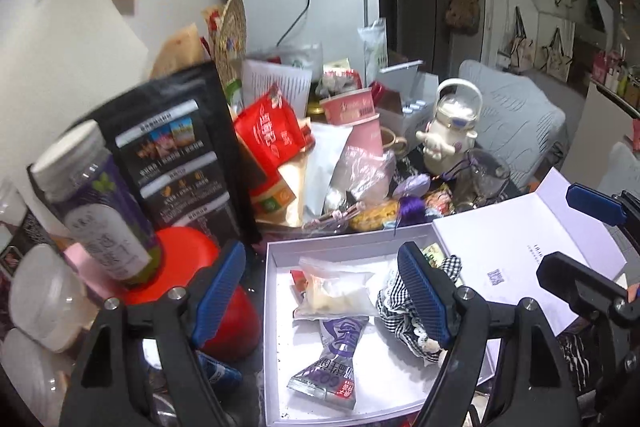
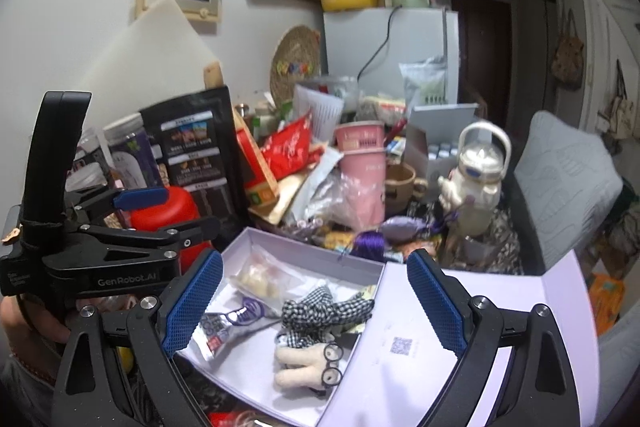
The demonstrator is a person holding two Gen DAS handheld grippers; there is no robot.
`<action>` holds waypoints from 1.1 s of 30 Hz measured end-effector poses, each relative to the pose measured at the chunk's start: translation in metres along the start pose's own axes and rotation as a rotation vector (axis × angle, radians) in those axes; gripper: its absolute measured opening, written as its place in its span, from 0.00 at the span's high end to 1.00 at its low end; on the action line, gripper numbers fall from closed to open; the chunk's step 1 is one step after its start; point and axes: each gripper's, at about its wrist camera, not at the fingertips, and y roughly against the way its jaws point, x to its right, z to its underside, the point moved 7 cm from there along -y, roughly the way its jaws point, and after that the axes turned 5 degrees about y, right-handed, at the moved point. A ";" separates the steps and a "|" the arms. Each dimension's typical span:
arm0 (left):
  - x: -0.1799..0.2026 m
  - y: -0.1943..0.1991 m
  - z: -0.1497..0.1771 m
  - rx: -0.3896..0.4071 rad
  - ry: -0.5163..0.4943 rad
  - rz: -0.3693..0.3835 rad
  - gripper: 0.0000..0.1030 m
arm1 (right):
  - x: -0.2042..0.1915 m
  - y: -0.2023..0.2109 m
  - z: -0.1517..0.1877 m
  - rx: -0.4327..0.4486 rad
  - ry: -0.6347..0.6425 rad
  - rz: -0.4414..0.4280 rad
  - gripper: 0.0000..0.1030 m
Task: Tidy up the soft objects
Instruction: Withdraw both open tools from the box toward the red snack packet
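Grippers hang side by side, tilted down over the white box [image 1: 276, 307]: left gripper [image 1: 324, 291] and right gripper [image 2: 316, 303] both spread wide, pinching nothing. Inside lie a checkered doll [image 2: 316, 319] and snack packets [image 1: 332, 291].

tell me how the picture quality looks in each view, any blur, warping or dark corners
Left wrist view: strong fisheye bending with black corners, the black pouch and bottle at left look smeared, while the white box is bright and fairly sharp. Right wrist view: same warping and dark rim, the fridge edges bow, the box lid has a mild purple cast, and the background doorway is dim.
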 end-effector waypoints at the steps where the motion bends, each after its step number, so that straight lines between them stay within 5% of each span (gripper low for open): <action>1: -0.001 0.005 0.000 0.012 0.006 -0.004 0.24 | -0.001 0.006 -0.002 0.016 -0.001 0.000 0.08; 9: -0.002 0.035 0.006 0.035 -0.013 0.017 0.24 | -0.014 0.042 -0.012 0.092 0.042 0.030 0.08; 33: -0.012 0.100 0.079 -0.027 0.011 0.064 0.24 | -0.047 0.091 0.047 0.001 -0.001 0.053 0.07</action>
